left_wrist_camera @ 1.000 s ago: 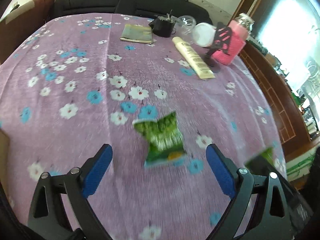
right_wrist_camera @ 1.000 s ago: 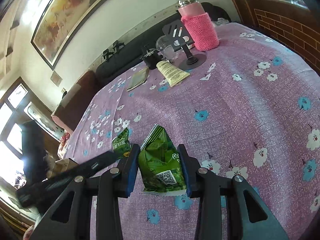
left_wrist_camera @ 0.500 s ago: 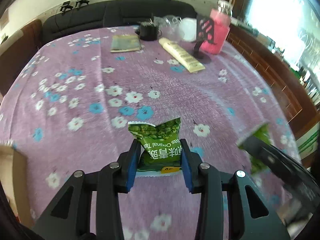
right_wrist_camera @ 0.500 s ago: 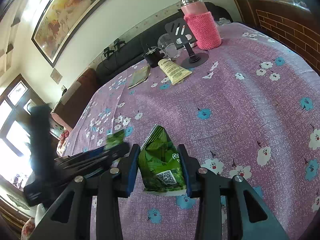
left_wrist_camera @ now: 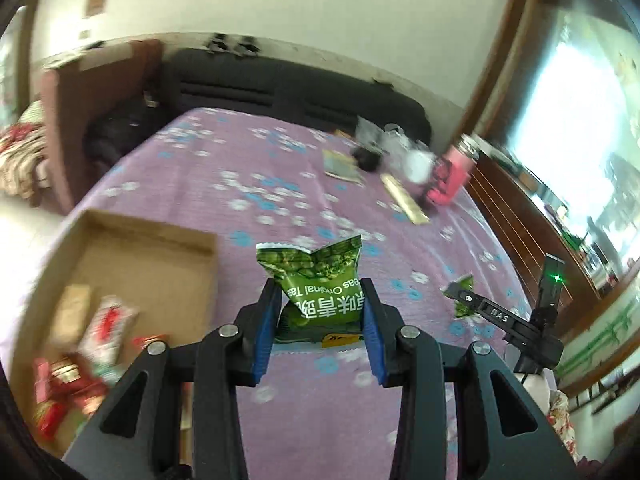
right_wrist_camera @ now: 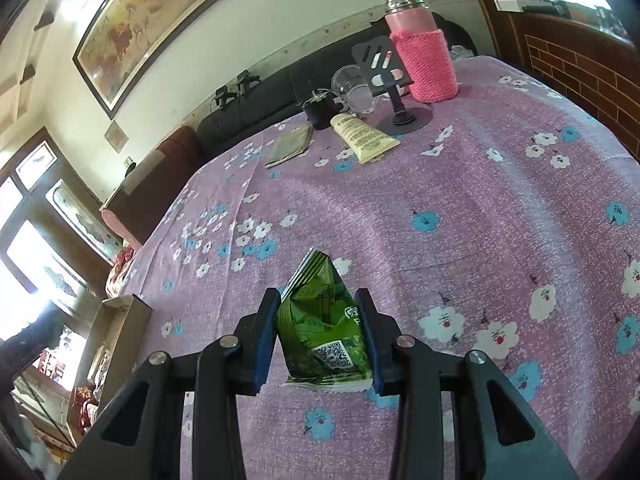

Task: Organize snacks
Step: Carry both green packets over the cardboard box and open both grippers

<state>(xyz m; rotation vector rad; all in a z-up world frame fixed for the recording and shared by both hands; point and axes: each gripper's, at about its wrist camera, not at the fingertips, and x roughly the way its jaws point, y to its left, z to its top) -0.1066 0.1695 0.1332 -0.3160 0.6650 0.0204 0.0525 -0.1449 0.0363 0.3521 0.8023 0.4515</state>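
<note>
My left gripper (left_wrist_camera: 320, 300) is shut on a green pea snack packet (left_wrist_camera: 316, 276), held in the air above the flowered purple tablecloth (left_wrist_camera: 248, 160). To its lower left lies an open cardboard box (left_wrist_camera: 156, 264) with several red and white snack packs (left_wrist_camera: 108, 328) in it. My right gripper (right_wrist_camera: 318, 312) is shut on a second green snack packet (right_wrist_camera: 326, 328) with a QR code, low over the cloth. In the left wrist view the right gripper (left_wrist_camera: 460, 296) shows at right with its green packet. The box (right_wrist_camera: 120, 328) also shows at the left edge of the right wrist view.
At the far end of the table stand a pink-sleeved flask (right_wrist_camera: 420, 52), a dark phone stand (right_wrist_camera: 396, 92), a clear cup (right_wrist_camera: 352, 84), a cream tube (right_wrist_camera: 364, 136), a black item (right_wrist_camera: 320, 110) and a flat booklet (right_wrist_camera: 290, 146). A dark sofa (left_wrist_camera: 280, 84) lies behind.
The left gripper shut on the green packet lying on the cloth, then lifted it and swung left toward the cardboard box. The right gripper kept still, holding its packet.
</note>
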